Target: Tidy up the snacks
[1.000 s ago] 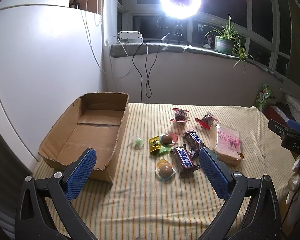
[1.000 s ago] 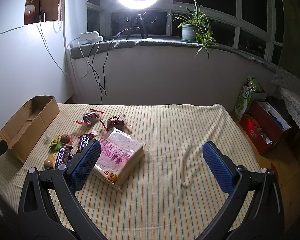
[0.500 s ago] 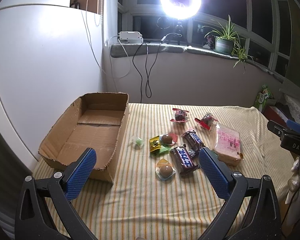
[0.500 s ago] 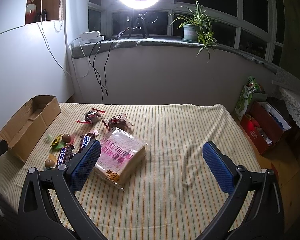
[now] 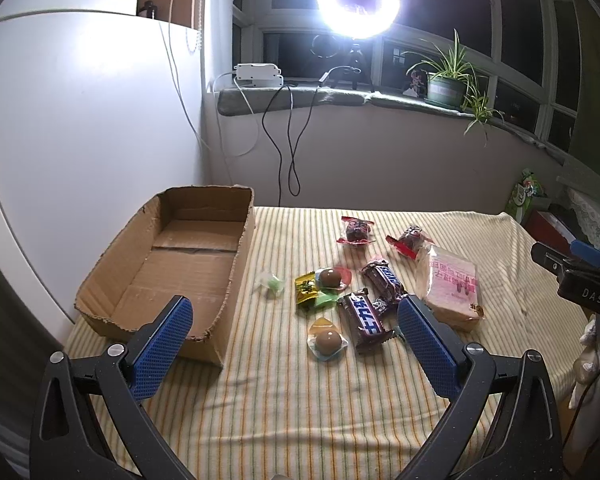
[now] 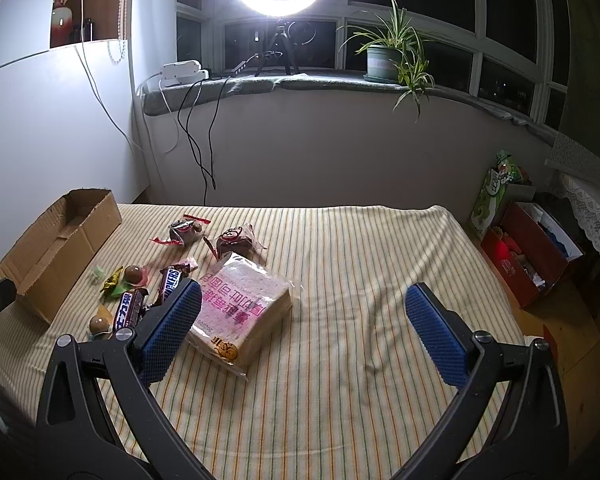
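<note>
Snacks lie scattered on the striped cloth [image 5: 284, 408] of the table, to the right of a cardboard box [image 5: 244, 248] whose inside shows only bare cardboard. We see two chocolate bars [image 5: 366, 320] lying side by side at the middle of the group, the nearer one with white letters on its dark wrapper. Just left of them sit a round brown sweet in a red cup [image 5: 330, 278], a yellow and green wrapper [image 5: 306, 288] touching it, and a small pale green candy [image 5: 272, 282] a little apart, toward the box. A second brown sweet in a clear cup [image 5: 326, 340] lies nearest our left tongs. Behind the bars are two dark cakes in red-edged wrappers [image 5: 356, 230], and on the right a bag of sliced bread [image 6: 240, 312] with pink lettering.

Our left gripper [image 5: 294, 344] hangs above the near edge of the table with its blue pads [image 5: 162, 346] spread wide; it holds nothing and touches nothing. The left pad lines up with the box's near corner and the right pad with the bread bag.

Our right gripper [image 6: 302, 330] is spread just as wide and is empty too. Its left pad [image 6: 172, 330] overlaps the bread bag's near edge in that view, though we cannot tell whether it touches.
</note>
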Demonstrator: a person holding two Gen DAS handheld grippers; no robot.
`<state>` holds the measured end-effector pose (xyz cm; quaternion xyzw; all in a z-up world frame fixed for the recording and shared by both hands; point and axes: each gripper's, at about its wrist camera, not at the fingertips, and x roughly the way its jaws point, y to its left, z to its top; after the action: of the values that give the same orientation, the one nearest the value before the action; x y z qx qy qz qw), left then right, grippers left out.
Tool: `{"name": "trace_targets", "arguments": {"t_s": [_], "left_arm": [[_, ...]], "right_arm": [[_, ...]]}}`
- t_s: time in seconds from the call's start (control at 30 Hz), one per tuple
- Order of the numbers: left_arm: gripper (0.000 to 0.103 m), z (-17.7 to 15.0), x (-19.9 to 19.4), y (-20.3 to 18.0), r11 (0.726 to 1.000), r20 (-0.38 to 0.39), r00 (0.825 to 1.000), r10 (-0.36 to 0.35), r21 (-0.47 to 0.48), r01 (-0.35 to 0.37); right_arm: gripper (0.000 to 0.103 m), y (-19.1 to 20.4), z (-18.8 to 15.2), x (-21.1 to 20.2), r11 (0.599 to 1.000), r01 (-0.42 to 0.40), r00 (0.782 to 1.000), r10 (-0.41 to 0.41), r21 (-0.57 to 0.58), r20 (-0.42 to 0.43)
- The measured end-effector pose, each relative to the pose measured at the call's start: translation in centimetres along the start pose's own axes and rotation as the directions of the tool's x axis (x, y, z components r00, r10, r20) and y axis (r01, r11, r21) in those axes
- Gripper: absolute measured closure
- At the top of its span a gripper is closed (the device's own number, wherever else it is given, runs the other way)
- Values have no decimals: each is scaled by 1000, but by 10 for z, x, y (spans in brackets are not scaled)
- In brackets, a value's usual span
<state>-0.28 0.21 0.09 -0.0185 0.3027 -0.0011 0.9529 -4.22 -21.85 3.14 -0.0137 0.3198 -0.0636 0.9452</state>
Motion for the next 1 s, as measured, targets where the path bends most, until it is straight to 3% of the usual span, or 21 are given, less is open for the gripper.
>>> {"name": "trace_targets", "arguments": {"t_s": [0.53, 1.0], "left_arm": [[1, -1, 0, -4, 1000, -2, 1000, -2, 2, 2], [1, 1, 17, -17, 999, -41, 998, -52, 13, 53]], "right_arm": [[0, 0, -1, 1, 1000, -2, 1000, 2, 1, -2], [0, -8, -4, 15, 1000, -22, 999, 22, 4, -30]]}}
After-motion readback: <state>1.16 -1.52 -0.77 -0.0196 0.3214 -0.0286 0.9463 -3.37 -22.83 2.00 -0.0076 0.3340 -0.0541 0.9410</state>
